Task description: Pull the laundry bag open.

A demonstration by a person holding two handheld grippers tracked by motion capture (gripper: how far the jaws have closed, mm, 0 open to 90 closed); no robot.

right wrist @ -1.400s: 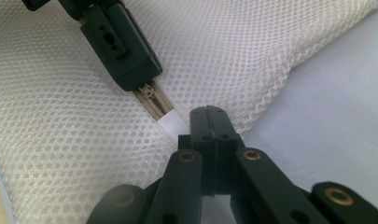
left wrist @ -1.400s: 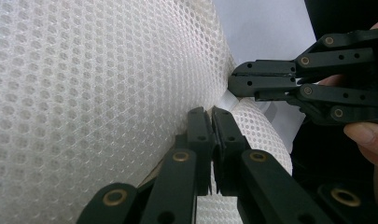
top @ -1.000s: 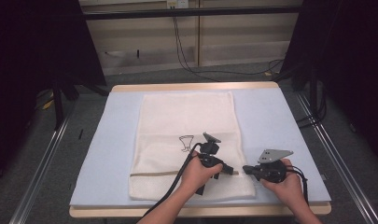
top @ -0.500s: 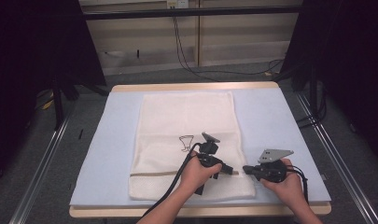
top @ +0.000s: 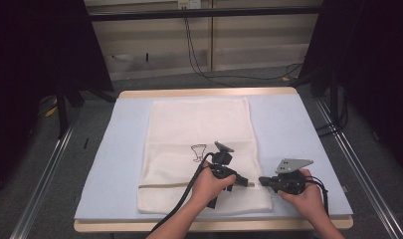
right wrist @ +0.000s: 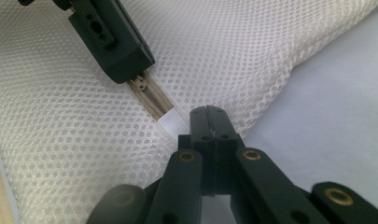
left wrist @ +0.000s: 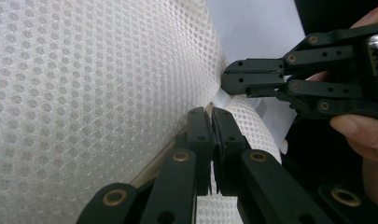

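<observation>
Bag: white mesh laundry bag [top: 199, 144] lies flat on the pale blue mat [top: 298, 129] of the table, its long side running away from the person, a small black drawing printed near its middle.
Zipper: beige zipper [right wrist: 149, 95] runs across the bag near the person's edge; it ends in a white fabric tab [right wrist: 173, 123] at the bag's right edge.
Left gripper: left gripper [left wrist: 210, 122] has its jaws pressed together, set on the zipper line; the right gripper view shows its black jaw block sitting right over the zipper pull. Whether the pull itself is pinched cannot be told.
Right gripper: right gripper [right wrist: 209, 122] has its jaws closed tight, tips at the white tab at the zipper's end, touching the bag's edge; whether fabric is caught between them is hidden.
Spacing: the two grippers face each other tip to tip, just apart, at the bag's lower right corner.
Hands: both hands rest low on the table, one around each gripper.
</observation>
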